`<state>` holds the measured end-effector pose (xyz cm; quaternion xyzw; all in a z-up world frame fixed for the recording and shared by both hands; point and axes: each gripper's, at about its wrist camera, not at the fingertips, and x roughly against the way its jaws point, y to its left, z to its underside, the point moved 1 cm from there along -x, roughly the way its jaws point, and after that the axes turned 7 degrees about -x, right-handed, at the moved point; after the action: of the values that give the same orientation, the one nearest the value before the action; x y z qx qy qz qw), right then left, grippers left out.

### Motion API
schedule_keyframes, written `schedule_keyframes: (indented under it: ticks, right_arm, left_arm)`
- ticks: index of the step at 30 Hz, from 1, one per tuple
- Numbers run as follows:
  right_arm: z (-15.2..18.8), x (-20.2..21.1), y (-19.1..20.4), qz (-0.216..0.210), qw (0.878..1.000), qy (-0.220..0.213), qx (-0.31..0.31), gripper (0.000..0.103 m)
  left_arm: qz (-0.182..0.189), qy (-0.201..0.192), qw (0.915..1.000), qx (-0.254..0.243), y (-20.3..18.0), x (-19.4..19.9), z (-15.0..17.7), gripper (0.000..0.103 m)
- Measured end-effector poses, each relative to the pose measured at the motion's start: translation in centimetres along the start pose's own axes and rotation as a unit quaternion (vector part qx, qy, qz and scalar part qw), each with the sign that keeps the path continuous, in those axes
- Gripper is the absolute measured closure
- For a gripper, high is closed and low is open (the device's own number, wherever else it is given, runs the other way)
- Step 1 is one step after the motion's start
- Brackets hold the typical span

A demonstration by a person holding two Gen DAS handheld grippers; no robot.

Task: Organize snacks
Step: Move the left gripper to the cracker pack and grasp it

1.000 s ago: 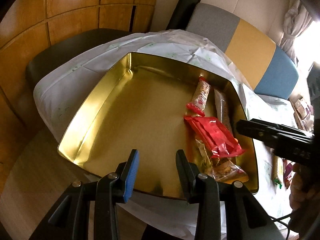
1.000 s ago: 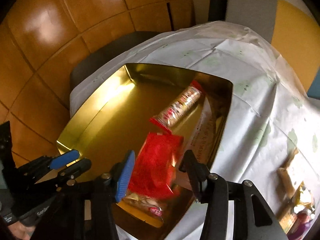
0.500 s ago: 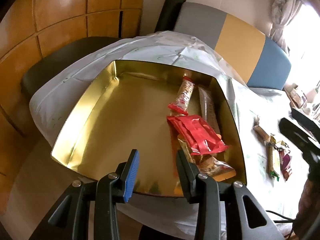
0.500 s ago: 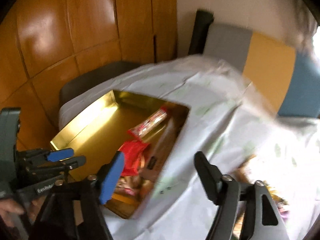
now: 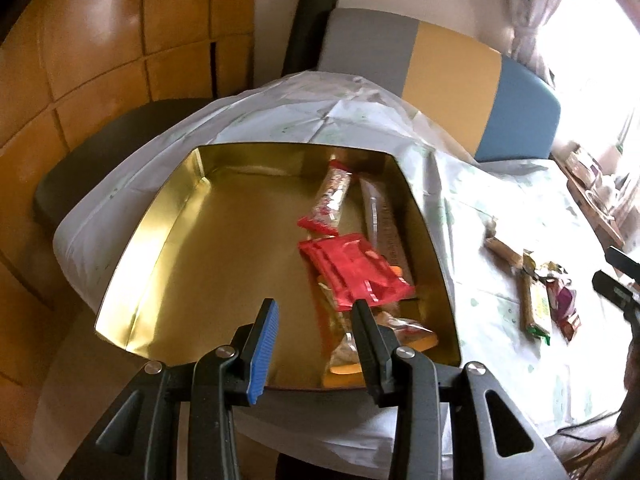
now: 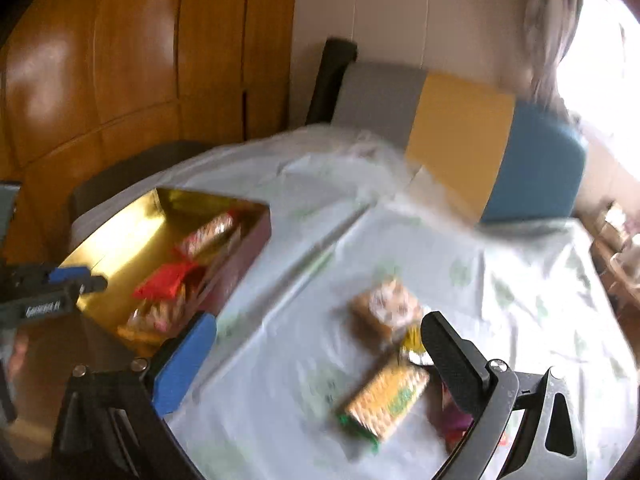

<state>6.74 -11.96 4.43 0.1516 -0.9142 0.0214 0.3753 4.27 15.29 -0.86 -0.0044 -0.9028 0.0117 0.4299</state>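
Black plastic jaws with one blue pad stand wide apart on the right gripper, holding nothing, and hover over the white cloth-covered bench. Just ahead and between the fingers lies the green-ended yellow cracker packet, its long axis running diagonally from near left to far right, so the jaws would seem to need a slight turn to close across its narrow width. Just beyond it sits a squarish tan biscuit pack, with a small yellow wrapper between the two; a purple wrapper beside the right finger is too blurred to identify. The right gripper is plainly the nearer one to this loose pile.

Further left, the left gripper is moderately open and empty, poised at the near rim of the gold-lined rectangular tin. A red foil packet and a long red-and-white biscuit tube crowd the tin's right side. Its left half shows bare floor, ample room for more snacks.
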Motion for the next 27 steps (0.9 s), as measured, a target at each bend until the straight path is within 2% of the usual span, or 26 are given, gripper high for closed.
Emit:
schedule_keyframes:
  ticks: [1, 5, 8, 11, 12, 13, 14, 15, 17, 20, 27]
  right_arm:
    - [0.1, 0.2, -1.0, 0.001, 1.0, 0.005, -0.009, 0.0]
    - [0.8, 0.7, -8.1, 0.047, 0.997, 0.013, -0.059, 0.0]
    - [1.5, 0.2, -15.2, 0.071, 0.985, 0.028, -0.152, 0.0]
    - [4.2, -0.4, -22.3, 0.121, 0.957, 0.042, -0.262, 0.0]
    - [4.9, -0.7, -24.7, 0.149, 0.931, 0.078, -0.325, 0.002]
    - [5.4, -0.4, -25.9, 0.132, 0.919, 0.065, -0.367, 0.002]
    - [5.7, -0.4, -26.7, 0.118, 0.91, 0.057, -0.393, 0.002]
    - [6.2, -0.5, -27.5, 0.114, 0.9, 0.069, -0.416, 0.002]
    - [6.8, -0.9, -27.8, 0.116, 0.892, 0.082, -0.428, 0.002]
    - [6.9, -0.8, -28.0, 0.119, 0.889, 0.083, -0.435, 0.001]
    - [6.9, 0.2, -27.7, 0.103, 0.886, 0.073, -0.447, 0.0]
  left_arm:
    - [0.001, -0.002, 1.0, -0.005, -0.3, 0.1, 0.0, 0.065]
    - [0.008, -0.006, 0.9995, -0.029, -1.8, 0.4, 0.0, 0.065]
    - [0.011, -0.008, 0.9987, -0.049, -3.1, 0.6, 0.0, 0.065]
    - [0.017, -0.007, 0.9975, -0.069, -4.4, 0.7, 0.1, 0.065]
    - [0.023, -0.004, 0.9967, -0.078, -5.1, 0.6, 0.1, 0.065]
    - [0.03, 0.001, 0.9958, -0.086, -5.8, 0.5, 0.2, 0.065]
    - [0.036, 0.004, 0.995, -0.093, -6.5, 0.4, 0.2, 0.065]
    - [0.043, 0.006, 0.9942, -0.099, -7.1, 0.4, 0.3, 0.065]
    - [0.059, 0.016, 0.9916, -0.114, -8.7, 0.1, 0.4, 0.065]
    - [0.069, 0.036, 0.987, -0.141, -10.9, -0.5, 0.6, 0.065]
    - [0.113, 0.059, 0.9671, -0.22, -17.8, -2.0, -0.2, 0.065]
